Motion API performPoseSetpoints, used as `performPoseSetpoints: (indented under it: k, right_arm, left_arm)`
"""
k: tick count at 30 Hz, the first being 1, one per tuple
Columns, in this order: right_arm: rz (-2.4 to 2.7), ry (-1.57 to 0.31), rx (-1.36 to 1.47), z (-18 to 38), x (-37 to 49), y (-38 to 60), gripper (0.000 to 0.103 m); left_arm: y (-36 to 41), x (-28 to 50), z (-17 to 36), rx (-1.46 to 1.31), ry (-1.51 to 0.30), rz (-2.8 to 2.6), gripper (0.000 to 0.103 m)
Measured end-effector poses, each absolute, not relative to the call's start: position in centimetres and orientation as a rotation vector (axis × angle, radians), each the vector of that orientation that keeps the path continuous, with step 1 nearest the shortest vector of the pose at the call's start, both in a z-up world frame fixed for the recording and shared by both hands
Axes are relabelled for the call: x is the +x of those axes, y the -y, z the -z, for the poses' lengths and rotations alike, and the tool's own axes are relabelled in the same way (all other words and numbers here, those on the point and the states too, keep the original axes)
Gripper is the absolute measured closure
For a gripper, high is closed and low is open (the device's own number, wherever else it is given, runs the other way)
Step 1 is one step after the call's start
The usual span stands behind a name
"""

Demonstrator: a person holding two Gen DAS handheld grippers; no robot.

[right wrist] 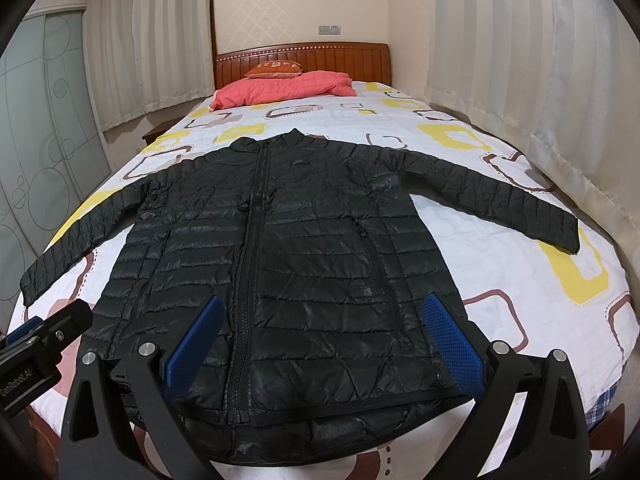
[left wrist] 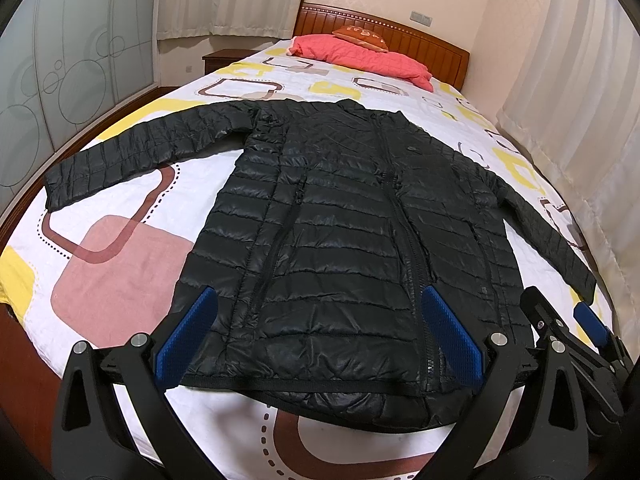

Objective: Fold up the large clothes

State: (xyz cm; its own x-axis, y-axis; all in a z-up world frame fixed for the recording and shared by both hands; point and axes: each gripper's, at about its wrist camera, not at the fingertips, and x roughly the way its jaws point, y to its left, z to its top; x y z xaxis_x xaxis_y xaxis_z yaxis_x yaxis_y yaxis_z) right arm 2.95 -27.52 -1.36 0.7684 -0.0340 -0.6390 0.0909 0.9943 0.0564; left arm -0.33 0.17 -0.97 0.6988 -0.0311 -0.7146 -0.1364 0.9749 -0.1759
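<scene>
Black jacket [left wrist: 340, 220] lies flat, collar toward frame top, hem bottom; left claw [left wrist: 320, 344] and right claw [right wrist: 324, 344] both released.

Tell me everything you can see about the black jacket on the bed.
The black jacket is a shiny quilted puffer with horizontal stitched channels, a stand-up collar and a full front zipper that looks closed. It lies flat, front up, on the patterned bedsheet, collar toward the headboard, hem toward the cameras, both sleeves spread out to the sides. A small patch sits on the chest and another near the hem. Both hand-held grippers hover open above the hem; neither visibly touches it.
</scene>
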Motion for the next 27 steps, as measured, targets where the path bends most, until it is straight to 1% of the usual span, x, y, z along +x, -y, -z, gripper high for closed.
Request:
performPoseSetpoints:
  k: [8,27]
  right_arm:
    - [0.068,-0.693,0.086,0.8,3.37,27.75,0.004]
    - [0.066,-0.703,0.087,1.61,3.25,27.62,0.004]
  left_arm:
    - [0.14,-0.25,1.09,-0.224,-0.805,-0.058,0.002]
    - [0.17,0.06,1.22,-0.223,-0.81,-0.053,0.002]
